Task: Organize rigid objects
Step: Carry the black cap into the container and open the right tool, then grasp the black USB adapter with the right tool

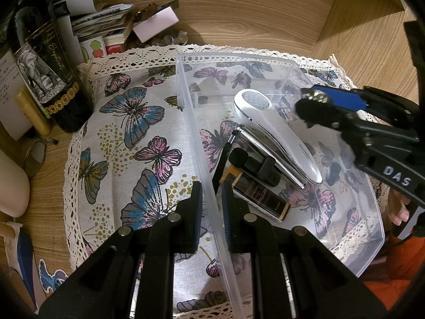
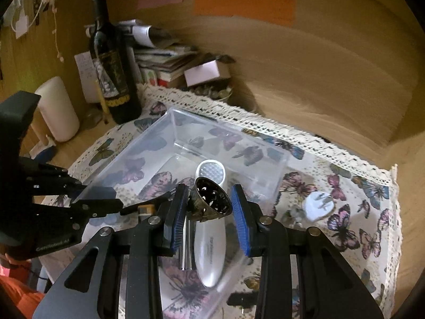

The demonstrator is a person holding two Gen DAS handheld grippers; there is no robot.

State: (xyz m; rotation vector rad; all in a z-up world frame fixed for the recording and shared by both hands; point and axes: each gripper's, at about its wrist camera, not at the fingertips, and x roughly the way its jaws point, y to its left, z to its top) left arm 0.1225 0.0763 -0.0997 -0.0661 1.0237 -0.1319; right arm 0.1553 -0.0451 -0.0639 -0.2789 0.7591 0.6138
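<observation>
A clear plastic bin (image 1: pixel 345 242) stands on the butterfly cloth. It holds a white handheld device (image 1: pixel 276 133), a silver tube, a black clip (image 1: pixel 255 164) and a dark gold-edged box (image 1: pixel 260 196). My left gripper (image 1: pixel 211 207) is shut on the bin's left wall (image 1: pixel 196 143). My right gripper (image 2: pixel 209 207) holds a perforated bronze metal cup (image 2: pixel 212 199) above the bin; the cup touches the left pad and a gap shows at the right pad. The right gripper also shows in the left wrist view (image 1: pixel 313 106).
A dark wine bottle (image 1: pixel 45 71), stacked papers and a small white box (image 1: pixel 156 24) sit at the back left. A white cylinder (image 2: pixel 58 109) stands beside the bottle. A white plug adapter (image 2: pixel 318 204) lies on the cloth (image 2: pixel 358 212) right of the bin.
</observation>
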